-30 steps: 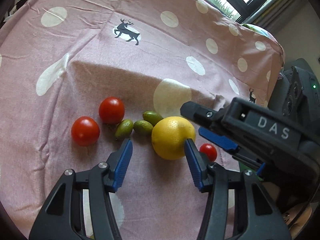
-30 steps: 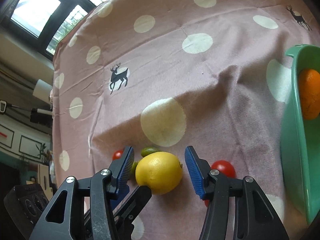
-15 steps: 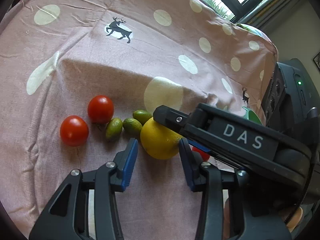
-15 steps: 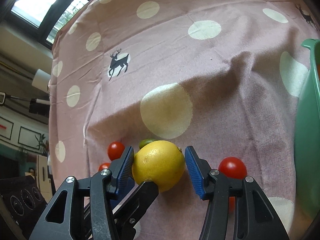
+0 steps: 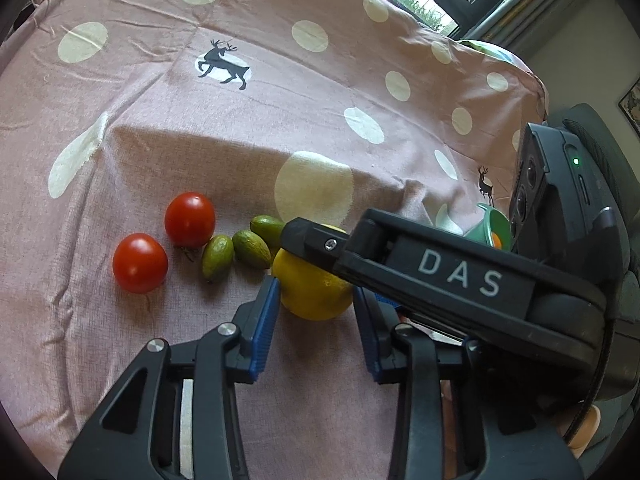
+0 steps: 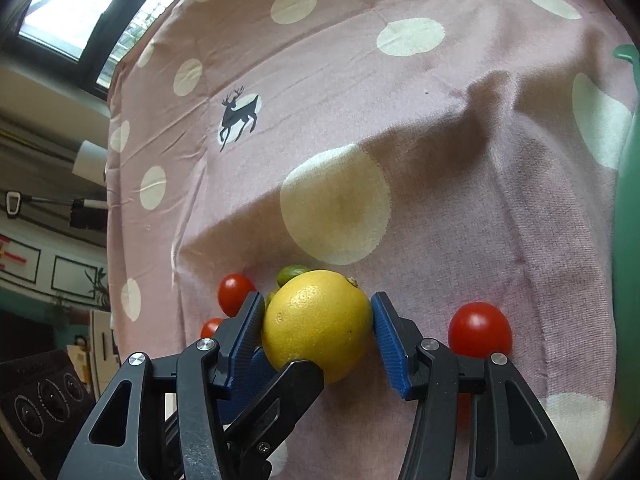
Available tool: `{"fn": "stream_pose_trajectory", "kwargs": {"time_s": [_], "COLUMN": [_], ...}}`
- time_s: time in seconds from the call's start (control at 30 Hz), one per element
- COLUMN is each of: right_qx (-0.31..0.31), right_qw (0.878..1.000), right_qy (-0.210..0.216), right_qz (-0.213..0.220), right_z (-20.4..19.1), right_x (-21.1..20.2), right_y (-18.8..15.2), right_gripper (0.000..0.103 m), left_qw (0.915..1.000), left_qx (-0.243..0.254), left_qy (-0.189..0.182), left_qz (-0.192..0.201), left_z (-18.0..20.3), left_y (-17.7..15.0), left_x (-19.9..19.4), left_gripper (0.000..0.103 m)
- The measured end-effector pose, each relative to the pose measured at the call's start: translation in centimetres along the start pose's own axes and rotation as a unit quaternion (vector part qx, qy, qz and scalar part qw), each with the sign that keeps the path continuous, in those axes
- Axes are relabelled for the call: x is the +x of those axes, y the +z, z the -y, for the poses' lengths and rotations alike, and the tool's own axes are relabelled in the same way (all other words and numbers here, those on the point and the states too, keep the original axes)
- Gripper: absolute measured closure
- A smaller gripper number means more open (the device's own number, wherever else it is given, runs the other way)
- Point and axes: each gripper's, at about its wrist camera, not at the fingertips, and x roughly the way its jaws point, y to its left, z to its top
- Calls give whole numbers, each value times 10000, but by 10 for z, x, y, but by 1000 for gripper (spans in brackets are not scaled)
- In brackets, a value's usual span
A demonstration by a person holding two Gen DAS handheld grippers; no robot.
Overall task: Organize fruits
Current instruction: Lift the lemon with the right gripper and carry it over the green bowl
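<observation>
A yellow lemon (image 5: 312, 296) lies on the pink spotted cloth (image 5: 240, 128). My left gripper (image 5: 316, 292) is closing; its blue tips flank the lemon's near end, and I see no firm squeeze. My right gripper (image 6: 318, 320) is open, with the lemon (image 6: 316, 324) filling the gap between its pads. Its black body (image 5: 440, 276) crosses over the lemon in the left wrist view. Two red tomatoes (image 5: 140, 263) (image 5: 190, 220) and three small green fruits (image 5: 251, 249) lie left of the lemon. Another tomato (image 6: 480, 330) sits to its right.
A green bowl (image 6: 628, 200) stands at the right edge of the cloth, and an orange (image 5: 497, 240) shows inside it in the left wrist view. The cloth rises into a fold (image 6: 480, 92) behind the fruit. One finger of the left gripper (image 6: 296, 380) overlaps the lemon's near side.
The left jaws have narrowed around the lemon's near end. The right gripper has come forward and down, so the lemon now sits between its pads instead of ahead of them.
</observation>
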Motion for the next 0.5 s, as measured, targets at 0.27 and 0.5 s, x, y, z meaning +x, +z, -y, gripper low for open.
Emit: {"fn": "stream_pose_trajectory", "kwargs": {"time_s": [0.27, 0.5], "right_qx": [-153, -297], "right_qw": [9992, 9964], "right_qy": [159, 354], "right_qz": [345, 715], "right_z": [-9, -20], "right_x": [-27, -56], "right_y": [-8, -22], "right_gripper": [46, 46], "left_qw": [9989, 9957], "left_qx": [273, 559], "left_qy": [27, 18], "left_qz": [382, 734], "left_z": [17, 34], "left_y": [-6, -17], "left_x": [-26, -49], "left_gripper": [67, 67]}}
